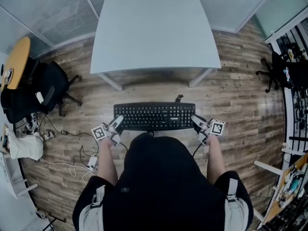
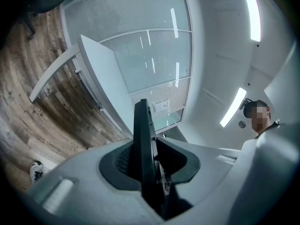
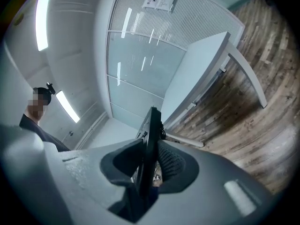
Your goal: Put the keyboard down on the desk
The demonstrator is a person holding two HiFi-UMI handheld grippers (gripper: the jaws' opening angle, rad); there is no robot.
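The black keyboard (image 1: 154,115) is held in the air with its keys facing up, its long side about parallel to the near edge of the tabletop (image 1: 154,32). It does not touch the tabletop: in the head view it lies over the wooden floor (image 1: 240,95), between the person's body and that near edge. The left tongs (image 1: 118,121) grip the left end of the keyboard, and the right tongs (image 1: 196,121) grip the right end. In the left gripper view the keyboard is seen from its edge, as a thin dark plate that stands between the two jaws, and the jaws are closed against both of its faces. The right gripper view shows the same thing on the other side: the jaws are pressed on the thin edge of the keyboard, with nothing else between them. The pale tabletop is bare and stands on slanted white legs. On the left side of the room there is a black office chair (image 1: 48,88), and some thin cables (image 1: 72,165) lie on the floor near it.
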